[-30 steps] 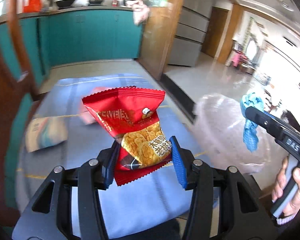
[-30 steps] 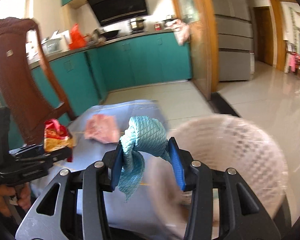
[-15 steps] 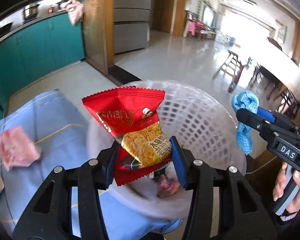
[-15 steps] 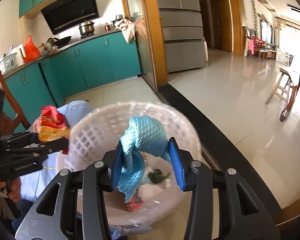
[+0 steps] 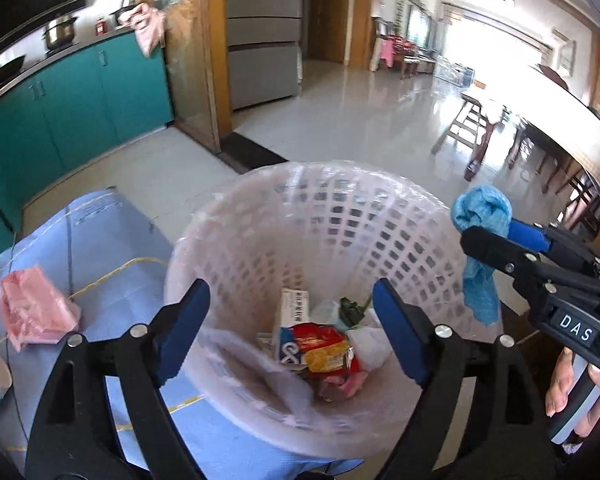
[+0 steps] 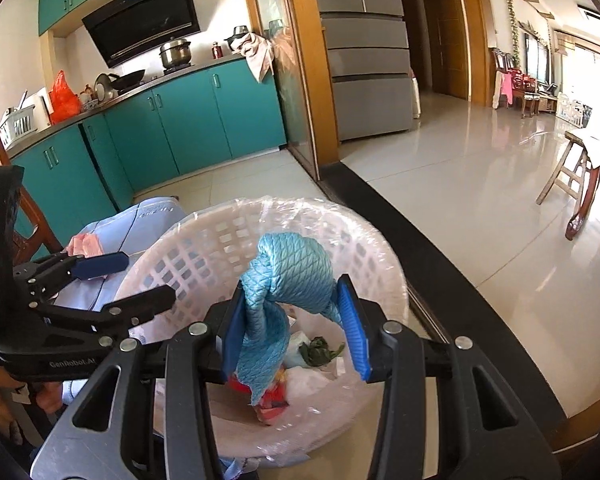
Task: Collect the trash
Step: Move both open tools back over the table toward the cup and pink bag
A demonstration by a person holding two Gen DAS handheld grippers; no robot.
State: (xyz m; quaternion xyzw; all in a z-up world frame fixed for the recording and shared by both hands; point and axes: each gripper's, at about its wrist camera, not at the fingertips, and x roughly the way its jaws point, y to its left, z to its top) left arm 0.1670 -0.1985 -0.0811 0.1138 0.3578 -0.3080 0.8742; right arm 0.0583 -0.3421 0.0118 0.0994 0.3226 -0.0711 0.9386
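Note:
A white lattice basket (image 5: pixel 340 172) lined with clear plastic stands at the edge of the blue-covered table (image 5: pixel 100 240). My left gripper (image 5: pixel 290 292) hangs over it, its jaws opening with nothing between them. The red snack packet (image 5: pixel 324 350) lies at the bottom among other trash. My right gripper (image 6: pixel 292 292) is shut on a crumpled blue cloth (image 6: pixel 292 268) above the basket's rim (image 6: pixel 380 248). In the left wrist view the right gripper (image 5: pixel 488 232) and the cloth (image 5: pixel 480 208) are at the right. The left gripper (image 6: pixel 144 276) shows at the left of the right wrist view.
A pink wrapper (image 5: pixel 32 308) lies on the table left of the basket. Teal cabinets (image 6: pixel 188 128) and a wooden door frame (image 6: pixel 304 80) stand behind. A wooden chair (image 6: pixel 28 216) is at the far left; shiny tiled floor (image 6: pixel 480 184) with stools stretches to the right.
Both grippers swung from the table to above the basket. The left gripper's jaws opened and the red snack packet dropped into the basket. The right keeps its hold on the cloth.

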